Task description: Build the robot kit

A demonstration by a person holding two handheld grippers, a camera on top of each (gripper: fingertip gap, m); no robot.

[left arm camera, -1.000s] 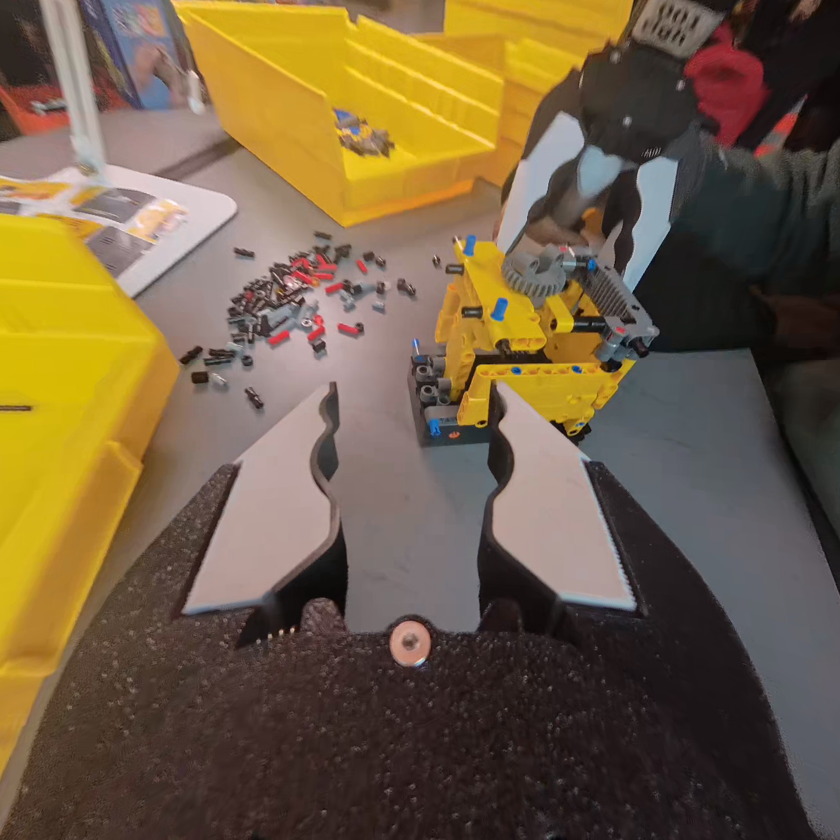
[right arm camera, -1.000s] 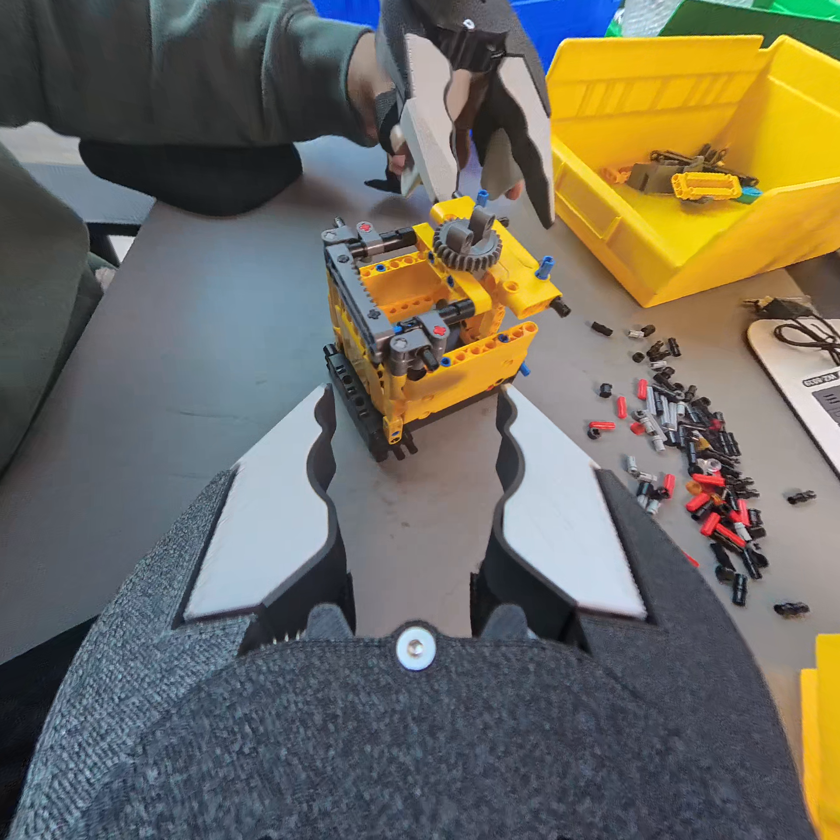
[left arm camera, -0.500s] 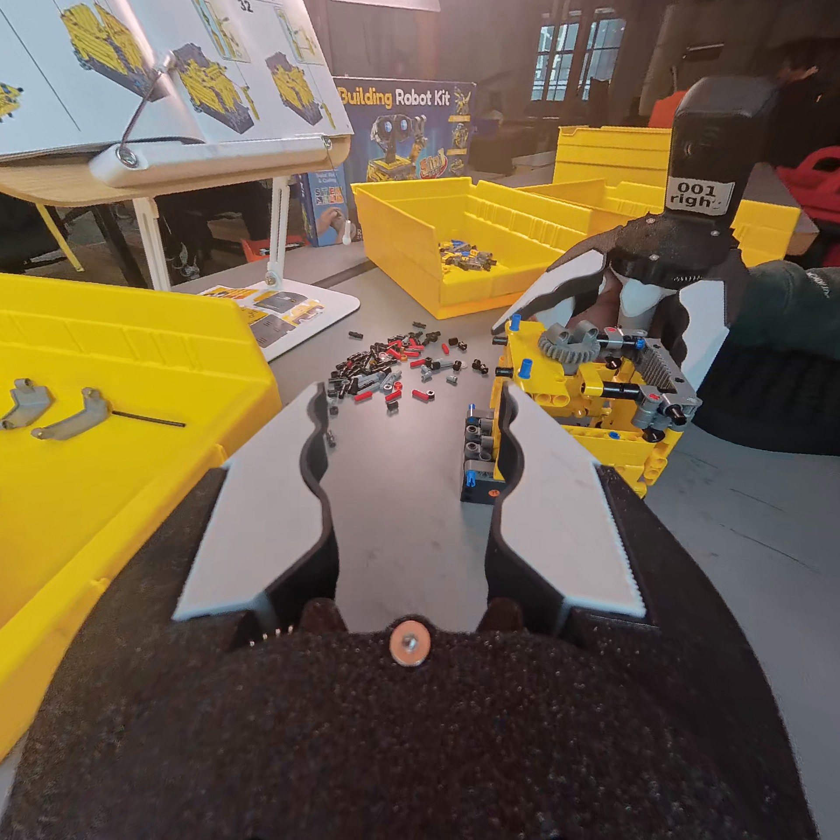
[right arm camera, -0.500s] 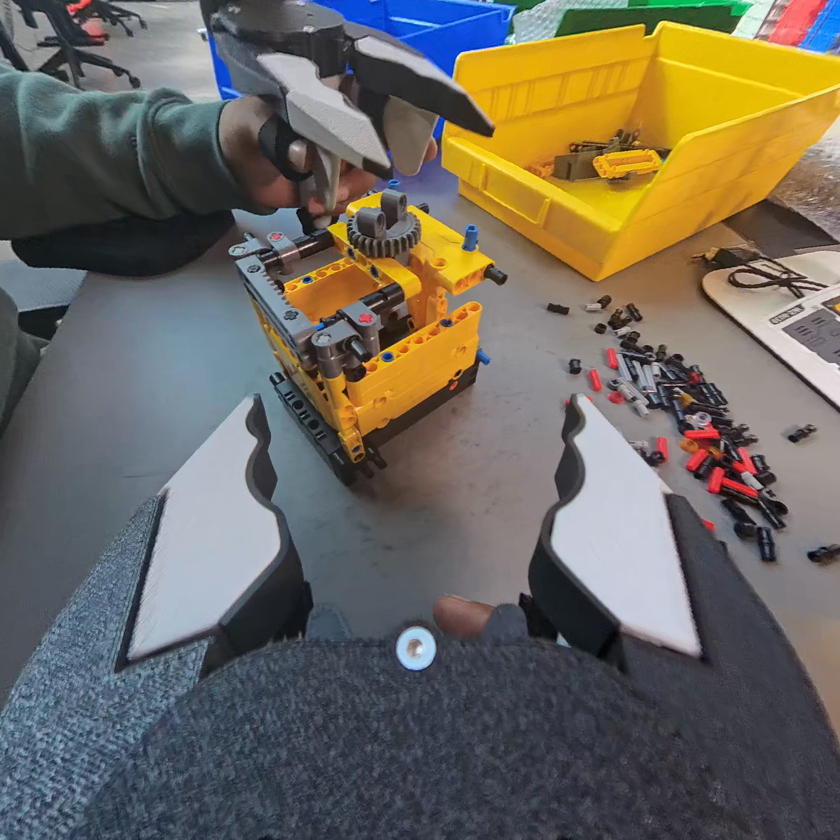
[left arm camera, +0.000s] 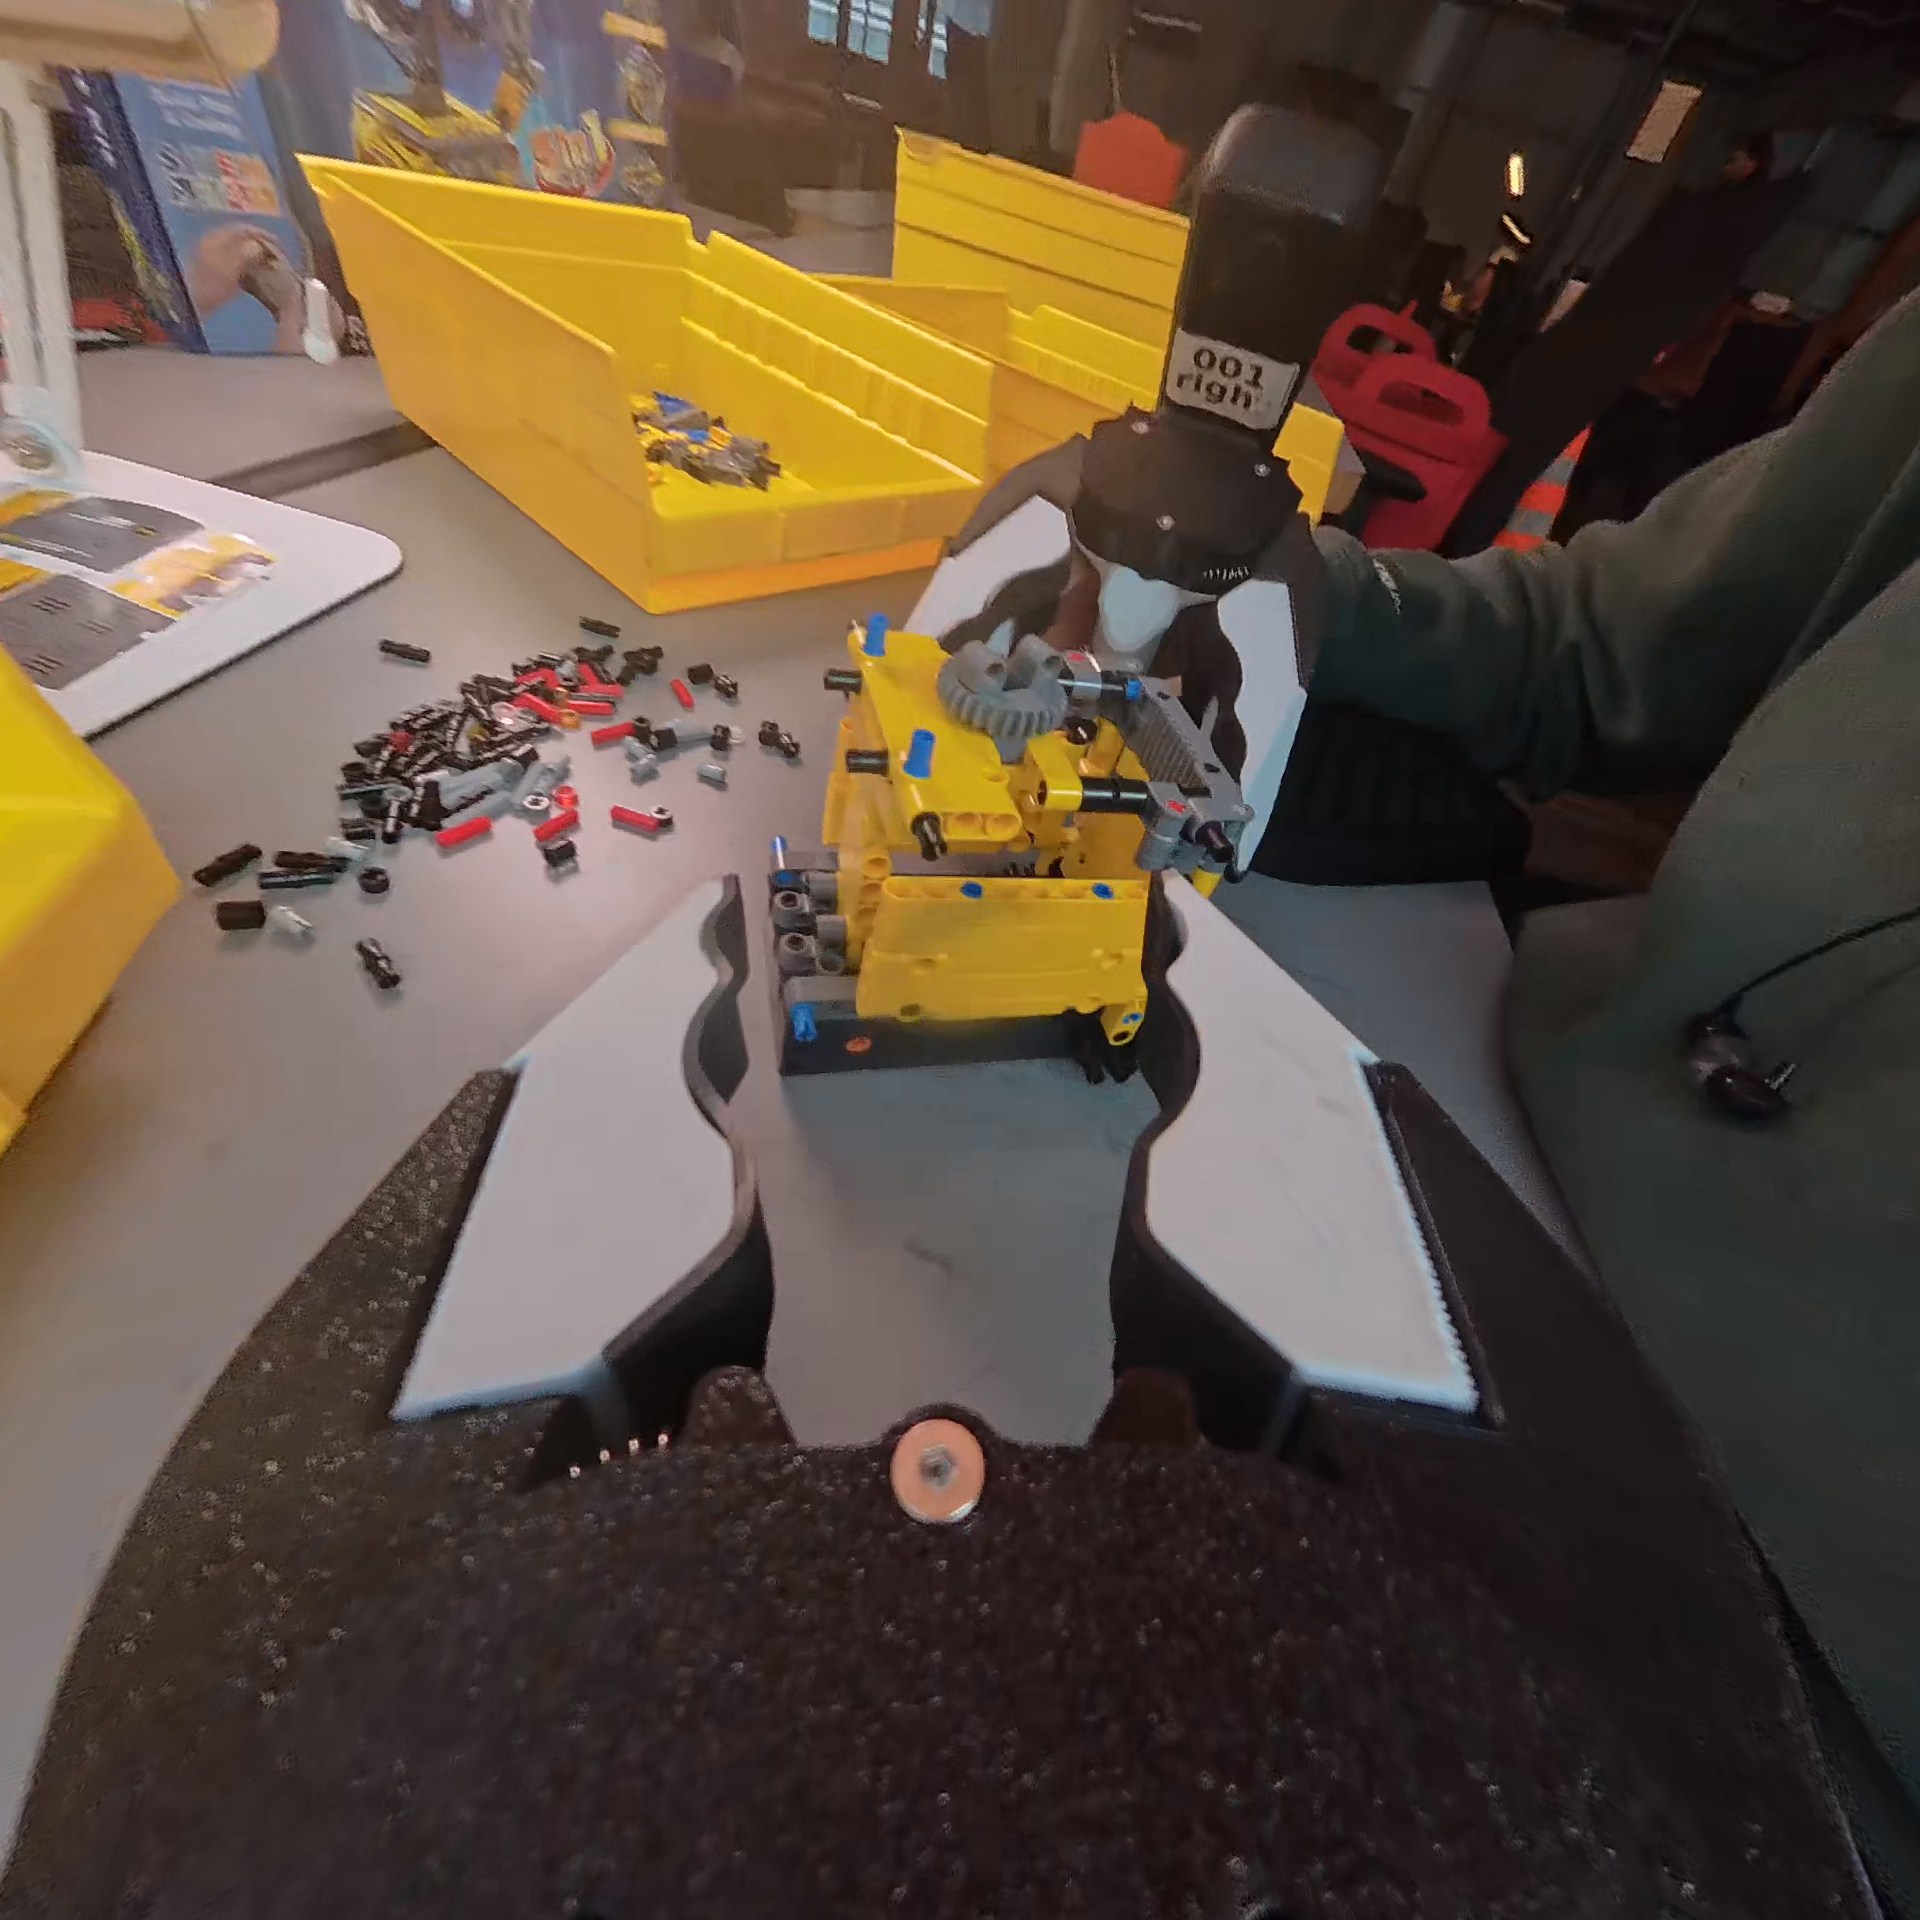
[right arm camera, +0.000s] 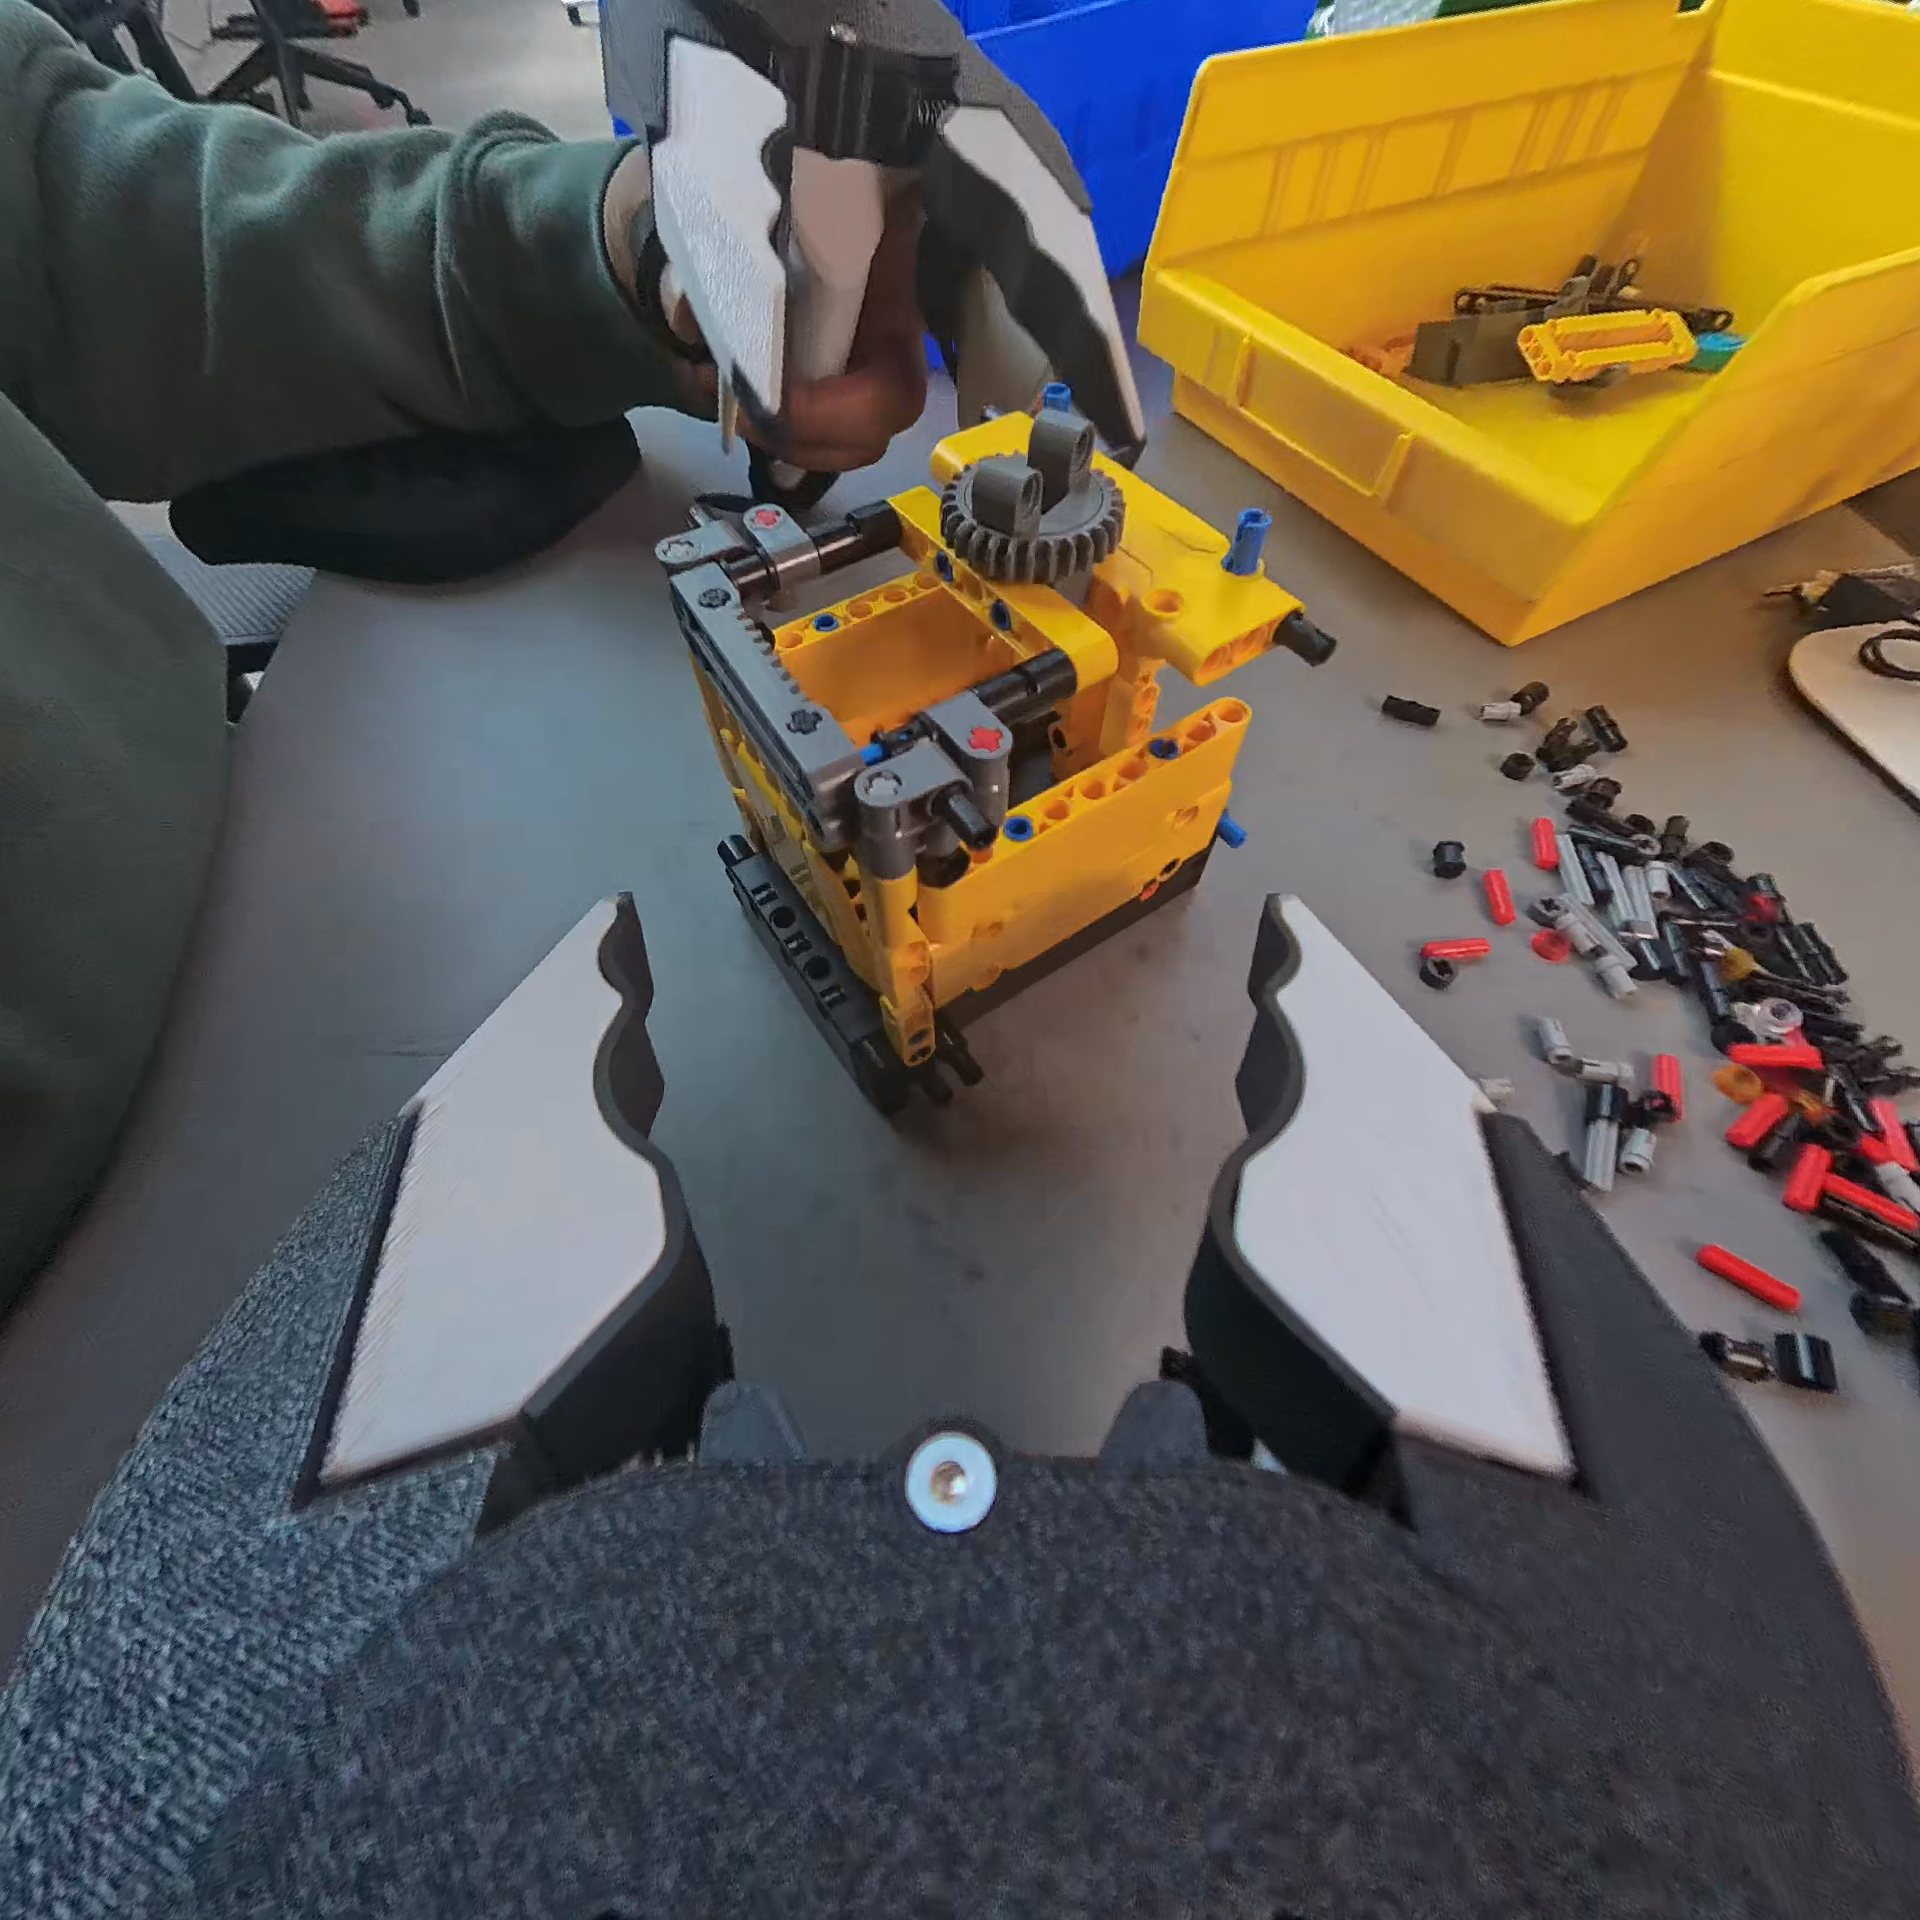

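A yellow brick-built model (left arm camera: 987, 935) with a black base and a grey gear (left arm camera: 997, 707) on top stands on the grey table. My left gripper (left arm camera: 948, 894) is open, and its fingertips flank the model's lower body without clamping it. My right gripper (right arm camera: 948, 914) is open wide and empty, just short of the model (right arm camera: 1039, 862), low over the table. The right gripper also shows in the left wrist view (left arm camera: 1132, 623) behind the model. The left gripper shows in the right wrist view (right arm camera: 883, 270), raised over the model's far side near the gear (right arm camera: 1034, 520).
A pile of small black, red and grey pins (left arm camera: 499, 748) (right arm camera: 1714, 987) lies beside the model. Yellow bins (left arm camera: 727, 520) (right arm camera: 1455, 436) with parts stand behind, another yellow bin (left arm camera: 62, 883) at the left. A white board with printed sheets (left arm camera: 156, 582) is at the far left. Green sleeves (right arm camera: 312, 291) reach in. Some 10 cm of space lies between my two pairs of fingers. Left tips and right tips are each some 6 cm from the gear (right arm camera: 1034, 520).
My left gripper swung right and tilted down, so the model now sits between its fingertips. My right gripper opened wider and moved closer to the model.
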